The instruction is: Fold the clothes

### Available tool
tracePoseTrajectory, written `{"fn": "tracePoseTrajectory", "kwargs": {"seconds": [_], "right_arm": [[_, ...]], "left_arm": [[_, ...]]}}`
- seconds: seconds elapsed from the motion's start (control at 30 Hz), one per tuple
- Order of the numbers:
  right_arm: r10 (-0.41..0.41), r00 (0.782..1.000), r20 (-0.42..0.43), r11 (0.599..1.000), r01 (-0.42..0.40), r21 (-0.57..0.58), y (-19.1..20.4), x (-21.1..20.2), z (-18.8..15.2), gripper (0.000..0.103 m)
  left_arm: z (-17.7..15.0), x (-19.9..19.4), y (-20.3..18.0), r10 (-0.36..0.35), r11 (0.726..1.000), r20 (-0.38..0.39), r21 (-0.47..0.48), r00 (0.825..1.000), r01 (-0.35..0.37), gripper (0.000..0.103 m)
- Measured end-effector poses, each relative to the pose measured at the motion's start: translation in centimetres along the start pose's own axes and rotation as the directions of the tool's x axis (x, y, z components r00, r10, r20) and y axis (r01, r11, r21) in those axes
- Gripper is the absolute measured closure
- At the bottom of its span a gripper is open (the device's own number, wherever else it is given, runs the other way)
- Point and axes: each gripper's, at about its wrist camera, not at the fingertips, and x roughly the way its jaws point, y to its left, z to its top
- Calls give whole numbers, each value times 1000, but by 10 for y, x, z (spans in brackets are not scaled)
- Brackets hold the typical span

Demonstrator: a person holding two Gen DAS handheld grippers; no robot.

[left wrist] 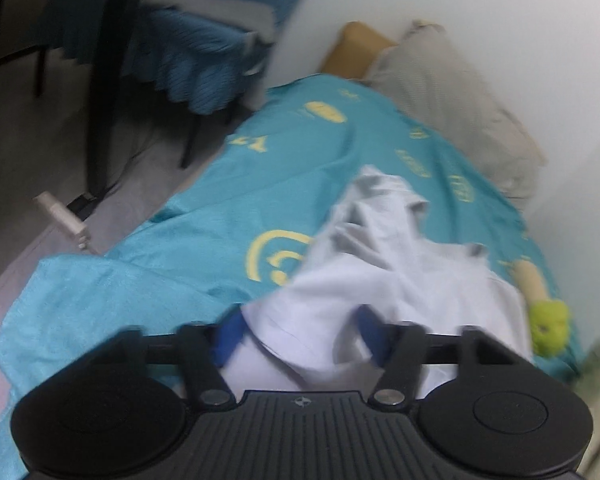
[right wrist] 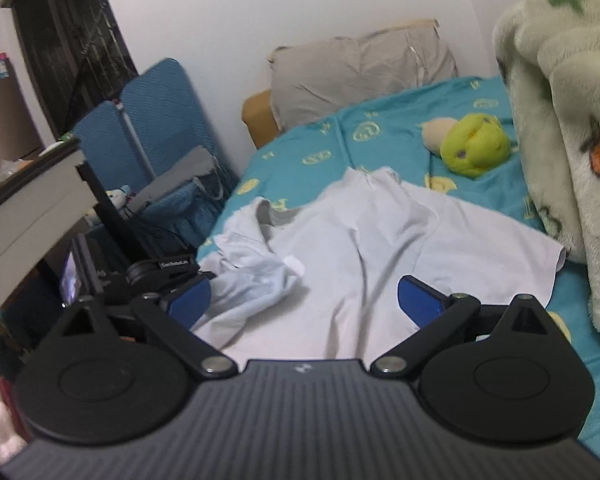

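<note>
**White shirt lies rumpled, folding barely begun**

White cotton, one shirt (right wrist: 364, 248) lies on the bed's teal sheet (right wrist: 400, 132), its left side bunched and no clean fold visible. The left gripper (left wrist: 300, 320) holds cloth between its jaws, though blur leaves the clamp uncertain. The right gripper (right wrist: 304, 300) hovers, jaws spread. Beyond: one green plush toy (right wrist: 474, 146), one grey pillow (right wrist: 360, 68), one fleece blanket (right wrist: 572, 120).
</note>
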Motion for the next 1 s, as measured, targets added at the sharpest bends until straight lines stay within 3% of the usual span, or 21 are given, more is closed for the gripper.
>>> {"fn": "tracePoseTrajectory", "kwargs": {"seconds": [0.03,0.07,0.13,0.23,0.33,0.43,0.53,0.67,0.87,0.9,1.0], "right_arm": [[-4,1000,-6,1000,4,13,-3,3,0,2],[-8,1000,-12,1000,8,25,-6,7,0,1],[-14,1000,-19,998,15,58,-11,10,1,1],[-13,999,-33,994,16,107,-17,9,0,2],[-11,999,-43,993,16,120,-16,7,-1,2],[-14,999,-41,995,18,100,-11,7,-1,2],[-23,999,-48,996,27,85,-9,10,-2,2],[-40,997,-67,995,45,88,-11,17,-3,2],[-58,996,-65,992,65,109,-15,22,-2,2],[-60,996,-64,992,66,108,-16,22,-2,2],[-65,996,-61,992,71,103,-17,21,-3,2]], "left_arm": [[3,3,2,10,1000,5,-12,1000,-10,83],[7,4,5,6,1000,12,-22,1000,-6,91],[19,-2,9,15,1000,41,-22,999,-15,96],[48,-18,14,48,999,131,0,990,-48,97],[87,-29,14,134,986,244,66,960,-154,97],[122,-33,9,219,952,341,132,914,-277,98],[141,-27,-9,213,912,395,249,894,-327,98],[141,-25,-52,88,880,384,402,919,-253,98],[84,-2,-142,-91,786,224,614,970,-68,96],[73,7,-154,-100,775,187,630,977,-41,94],[45,25,-178,-119,752,82,658,989,36,76]]}}
